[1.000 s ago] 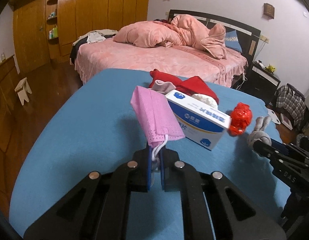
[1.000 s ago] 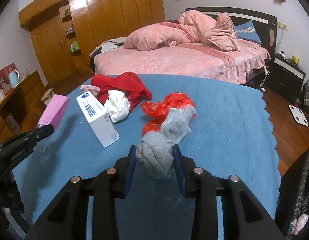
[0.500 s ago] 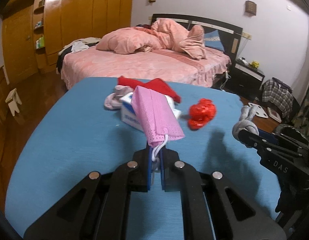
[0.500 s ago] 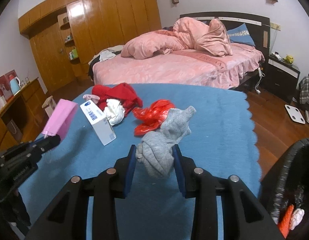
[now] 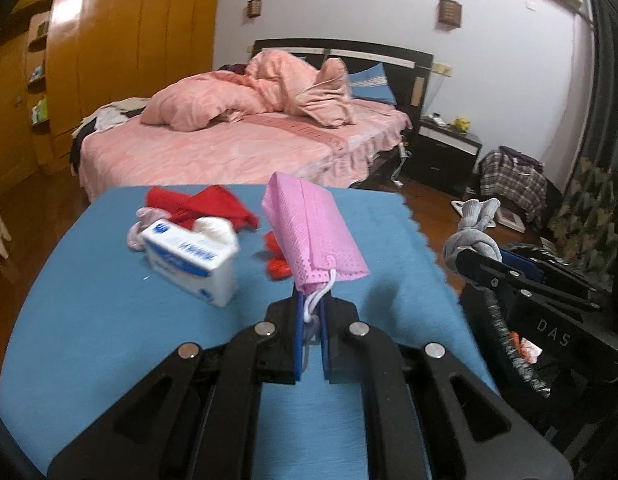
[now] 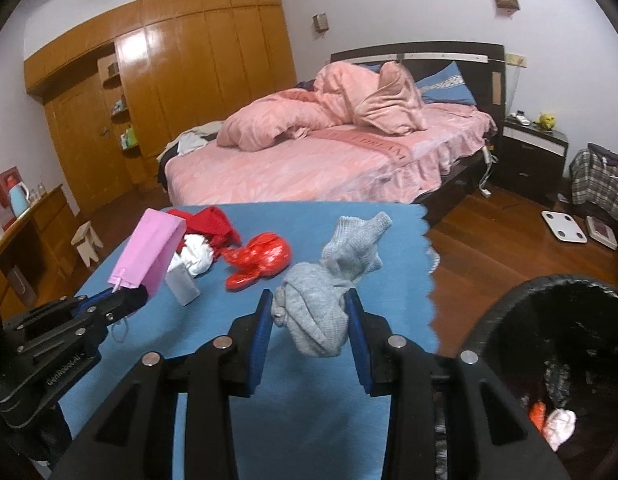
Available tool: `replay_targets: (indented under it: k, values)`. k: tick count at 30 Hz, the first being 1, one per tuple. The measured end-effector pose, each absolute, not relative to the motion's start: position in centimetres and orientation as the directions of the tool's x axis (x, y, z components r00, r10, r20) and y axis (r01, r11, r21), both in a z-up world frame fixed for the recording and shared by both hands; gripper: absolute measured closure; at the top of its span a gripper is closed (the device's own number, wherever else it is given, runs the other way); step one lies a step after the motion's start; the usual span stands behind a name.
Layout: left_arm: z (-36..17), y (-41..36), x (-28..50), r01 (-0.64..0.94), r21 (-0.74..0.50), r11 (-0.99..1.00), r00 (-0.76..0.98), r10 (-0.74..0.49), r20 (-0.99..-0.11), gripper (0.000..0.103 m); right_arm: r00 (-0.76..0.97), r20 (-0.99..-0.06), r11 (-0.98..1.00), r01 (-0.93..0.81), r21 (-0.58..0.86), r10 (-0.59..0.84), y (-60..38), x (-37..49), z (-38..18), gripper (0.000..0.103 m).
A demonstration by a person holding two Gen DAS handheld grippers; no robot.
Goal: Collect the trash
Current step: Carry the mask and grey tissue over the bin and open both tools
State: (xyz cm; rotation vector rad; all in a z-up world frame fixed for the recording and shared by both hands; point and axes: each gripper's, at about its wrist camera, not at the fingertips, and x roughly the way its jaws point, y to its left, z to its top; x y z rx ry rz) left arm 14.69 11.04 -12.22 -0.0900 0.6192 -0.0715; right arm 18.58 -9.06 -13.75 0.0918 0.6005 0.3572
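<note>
My left gripper [image 5: 312,310] is shut on the white ear loops of a pink face mask [image 5: 311,234], which stands up above the fingers over the blue table [image 5: 109,320]. The same mask [image 6: 149,254] shows at the left of the right wrist view. My right gripper [image 6: 311,320] is shut on a knotted grey sock [image 6: 329,292], held above the table's right part; that sock [image 5: 471,232] also shows at the right of the left wrist view. A black trash bin [image 6: 549,340] with some litter inside stands just right of the table.
On the table lie a white and blue box [image 5: 193,262], a red plastic bag [image 6: 259,260], a red cloth [image 5: 205,206] and white and pink socks [image 5: 215,228]. Behind it are a pink bed [image 6: 329,160], a nightstand [image 6: 535,148] and wooden wardrobes [image 6: 169,92].
Both grippers have pulled back from the pile and swung right with their loads. The trash bin has come into the right wrist view.
</note>
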Motion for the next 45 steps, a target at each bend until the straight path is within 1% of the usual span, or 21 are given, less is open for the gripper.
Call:
replay_targets:
  k: [12,19,31,41,43,44,45]
  values:
    - [-9.8,3.9,14.2,0.174,-0.117,0.978,0.825,-0.210,-0.524,0.097,0.830,-0.492,0.963,-0.193,0.189,0.263,-17.2,16.2,-11.4,0.067]
    - [-8.9,-1.3,14.3,0.276,-0.122,0.954,0.810,-0.299,-0.505,0.097,0.848,-0.503,0.981,-0.096,0.170,0.170,-22.8,14.7,-11.4,0.067]
    - [-10.1,-8.8,15.0,0.411,-0.144,0.900,0.740,-0.422,-0.523,0.097,0.843,-0.537,0.988,0.054,0.145,0.033,-30.8,12.6,-12.8,0.067]
    - [-12.0,-14.3,15.8,0.508,-0.151,0.848,0.669,-0.499,-0.552,0.096,0.823,-0.567,0.979,0.133,0.156,-0.022,-34.7,11.8,-14.6,0.067]
    - [-12.4,-14.9,16.0,0.525,-0.164,0.835,0.647,-0.516,-0.561,0.092,0.816,-0.577,0.977,0.141,0.159,-0.024,-35.1,11.9,-15.0,0.065]
    - [-12.5,-15.1,16.2,0.530,-0.170,0.831,0.637,-0.523,-0.566,0.083,0.813,-0.582,0.977,0.147,0.155,-0.030,-35.3,11.8,-15.1,0.063]
    - [-12.8,-15.1,16.3,0.534,-0.180,0.826,0.626,-0.529,-0.572,0.060,0.810,-0.584,0.976,0.156,0.150,-0.040,-35.5,11.7,-15.3,0.062]
